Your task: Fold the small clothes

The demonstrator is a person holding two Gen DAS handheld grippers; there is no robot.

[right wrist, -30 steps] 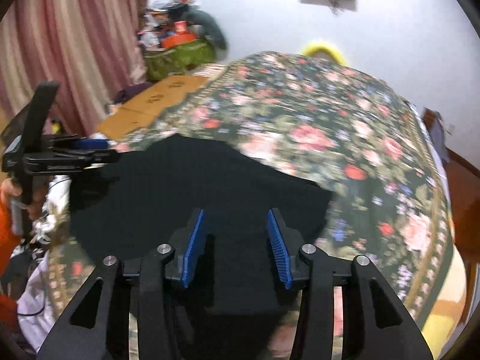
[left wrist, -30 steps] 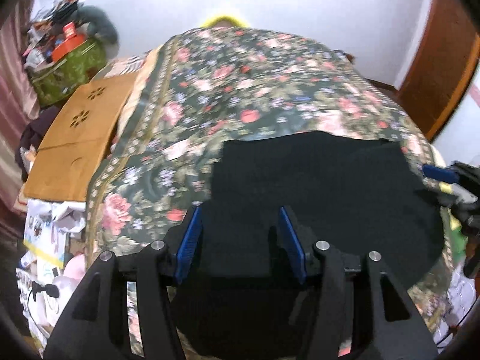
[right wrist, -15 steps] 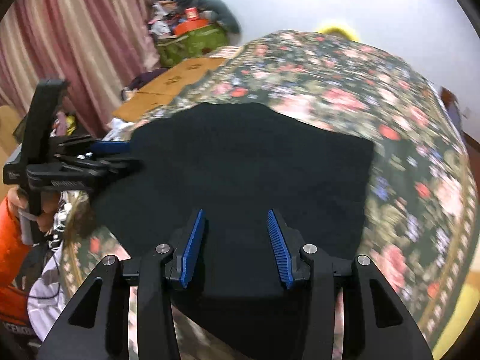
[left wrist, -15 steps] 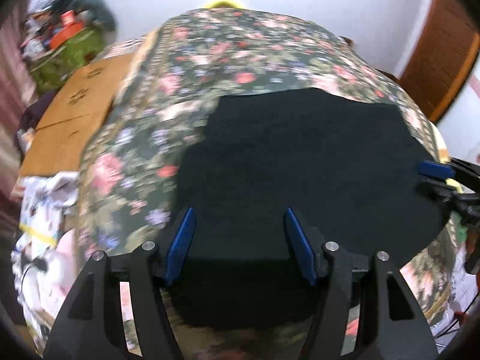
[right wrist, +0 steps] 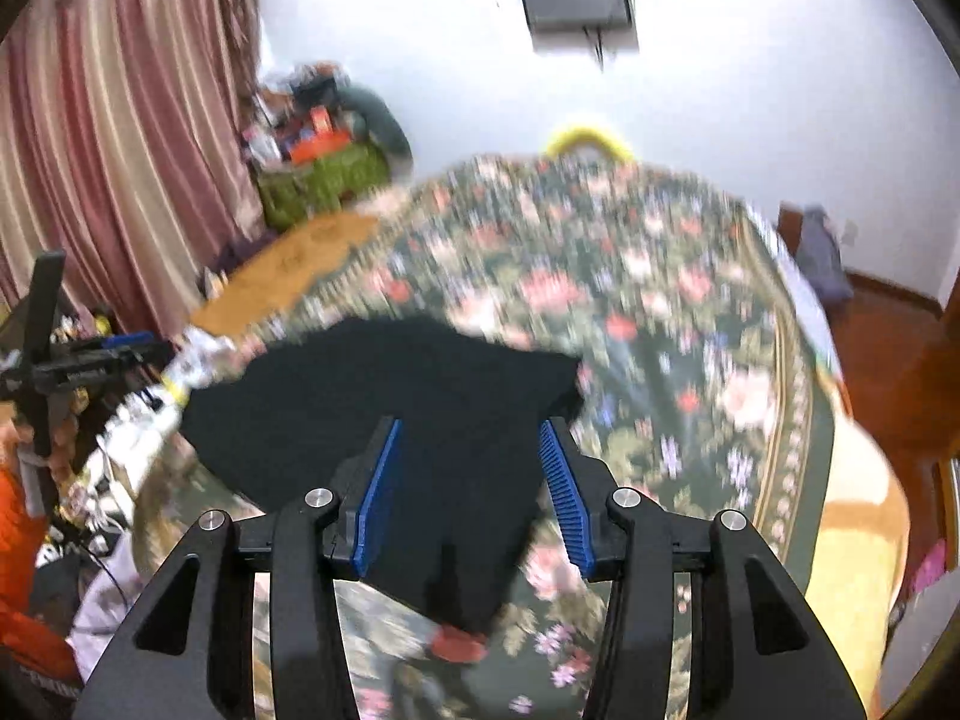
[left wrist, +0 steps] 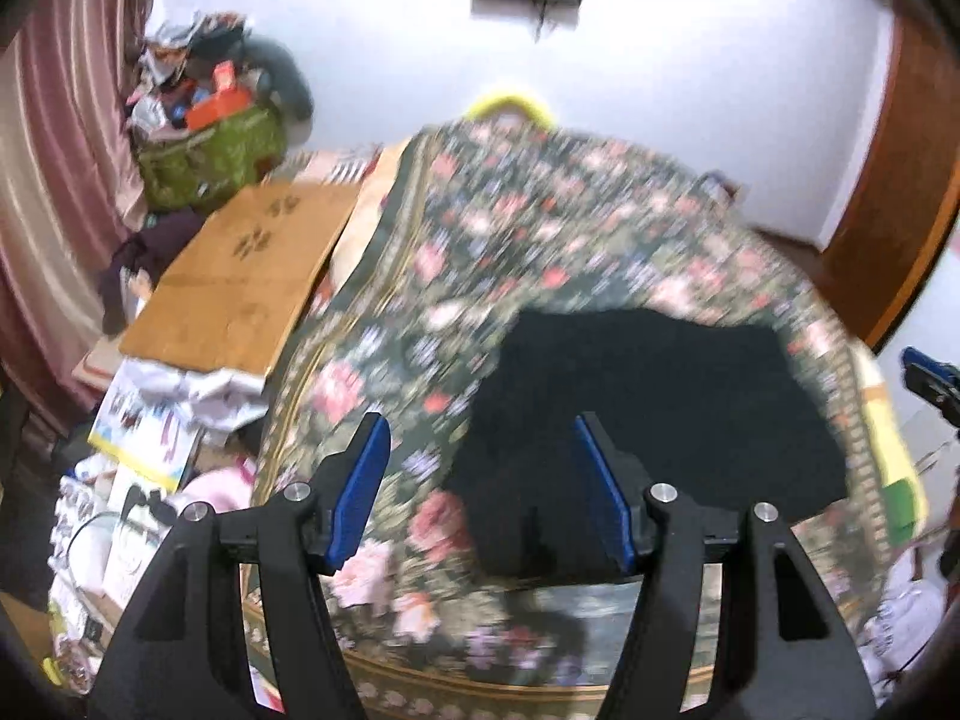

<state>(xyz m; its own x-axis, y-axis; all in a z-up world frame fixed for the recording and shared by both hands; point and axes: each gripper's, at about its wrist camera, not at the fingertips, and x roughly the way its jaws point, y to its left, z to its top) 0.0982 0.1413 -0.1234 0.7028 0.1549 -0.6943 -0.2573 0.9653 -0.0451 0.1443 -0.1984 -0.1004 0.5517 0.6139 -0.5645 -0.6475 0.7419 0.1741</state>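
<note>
A small black garment (left wrist: 648,414) lies flat on the floral bedspread (left wrist: 540,240) near its front edge; it also shows in the right wrist view (right wrist: 408,408). My left gripper (left wrist: 480,489) is open and empty, raised above the garment's left side. My right gripper (right wrist: 468,495) is open and empty, raised above the garment's right part. The right gripper's blue tip (left wrist: 927,369) shows at the right edge of the left wrist view. The left gripper (right wrist: 78,360) shows at the left of the right wrist view. Both views are blurred by motion.
A cardboard sheet (left wrist: 240,276) lies left of the bed, with papers and cloth (left wrist: 162,420) below it. A green bag of clutter (left wrist: 210,150) stands by pink curtains (right wrist: 120,150). A wooden door (left wrist: 888,210) is at the right. An orange-clad person (right wrist: 24,540) is at far left.
Both grippers have pulled back and risen from the garment, still open. The views have tilted up to show more of the wall. The garment lies where it was.
</note>
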